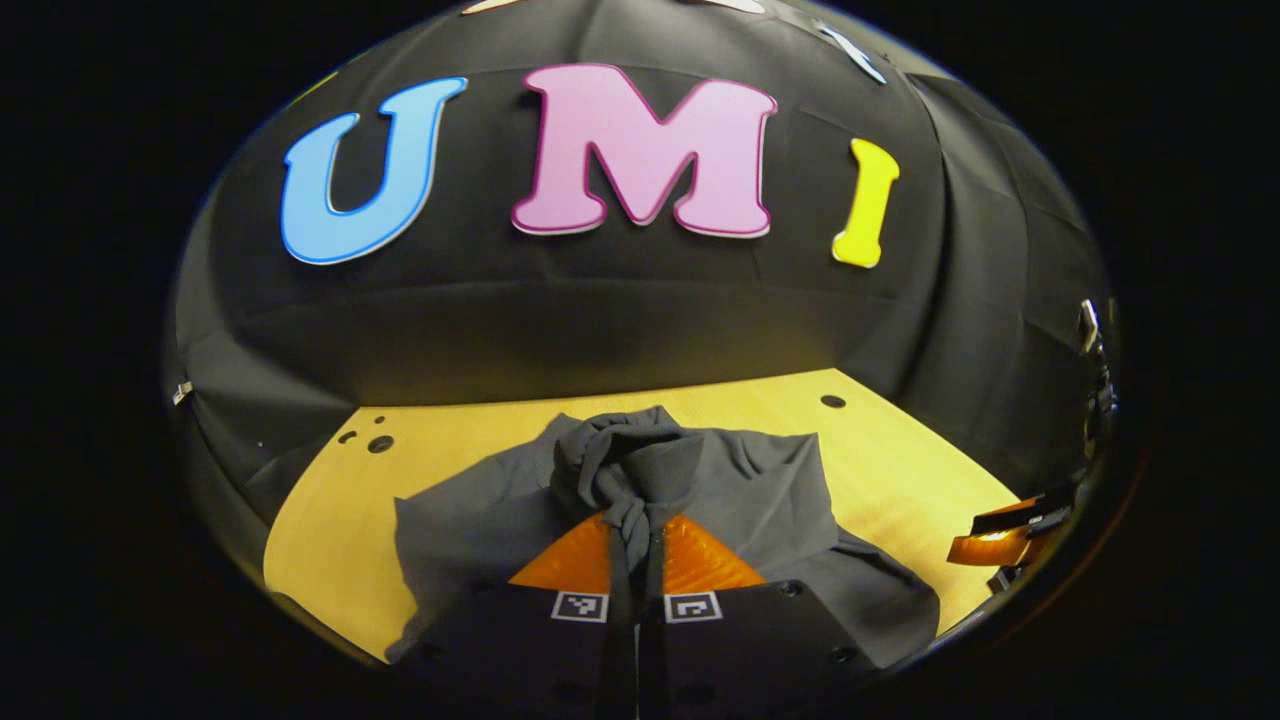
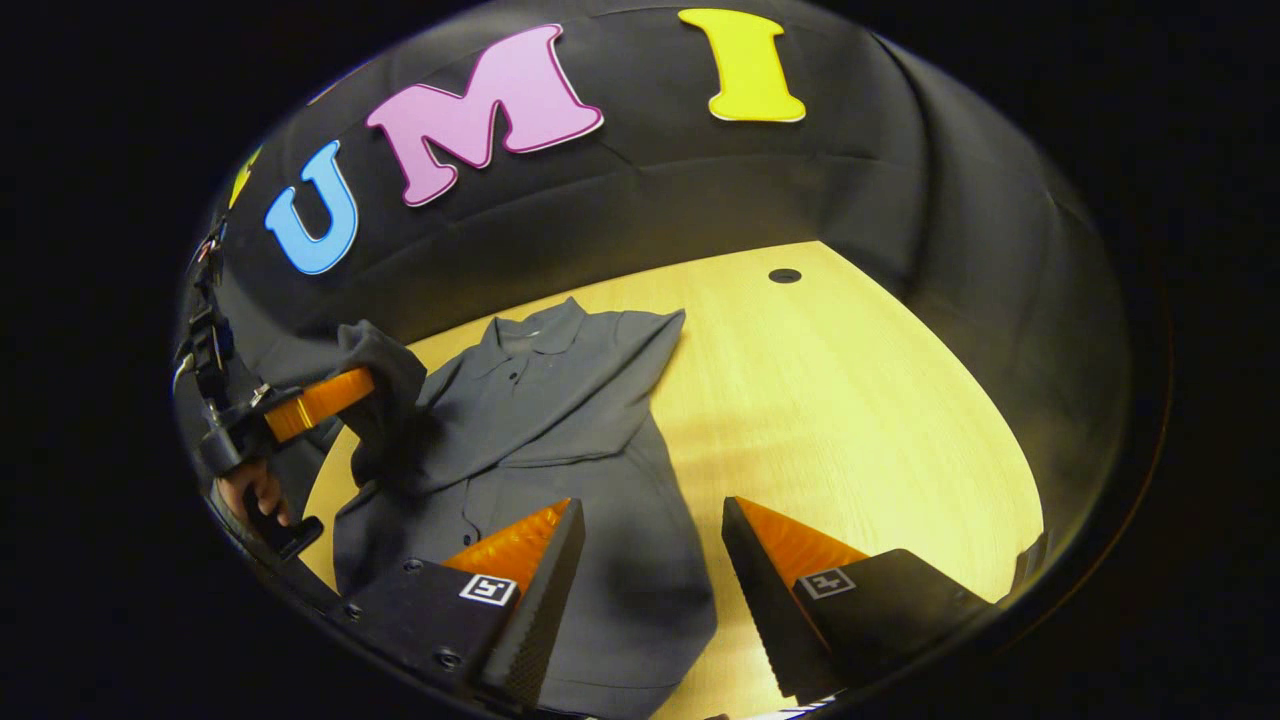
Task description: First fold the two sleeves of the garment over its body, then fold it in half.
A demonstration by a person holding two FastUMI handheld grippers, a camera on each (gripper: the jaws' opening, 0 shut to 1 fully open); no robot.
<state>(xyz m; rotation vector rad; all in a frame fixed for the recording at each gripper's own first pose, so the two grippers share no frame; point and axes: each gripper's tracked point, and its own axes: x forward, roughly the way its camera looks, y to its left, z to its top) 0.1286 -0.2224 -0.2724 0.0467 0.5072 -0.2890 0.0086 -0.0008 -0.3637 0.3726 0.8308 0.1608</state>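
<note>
While the left gripper (image 1: 636, 560) rides in the left gripper view, its fingers are clamped on a bunched, twisted wad of dark grey cloth, the sleeve (image 1: 625, 470) of the dark grey collared button-front shirt (image 1: 760, 490). The sleeve is lifted off the pale yellow wooden table (image 1: 900, 470), w/ the rest of the shirt spread behind and to both sides of the wad. Probably held high so the sleeve can swing over the body w/o dragging. At the table's right edge sits the other gripper.

In the right gripper view, the right gripper (image 2: 650, 560) has its fingers spread wide, nothing between them, hanging above the shirt's lower hem, approx. over the hem's edge nearest bare table. The shirt lies flat, collar (image 2: 535, 330) toward the booth wall; the sleeve on the side away from the left gripper already lies folded across the chest. On the collar's other side the left gripper, w/ a hand (image 2: 255, 490) on its handle, pinches the raised sleeve. My read: second sleeve fold in progress, half-fold not yet begun; right gripper prob. waits ready for the hem.
</note>
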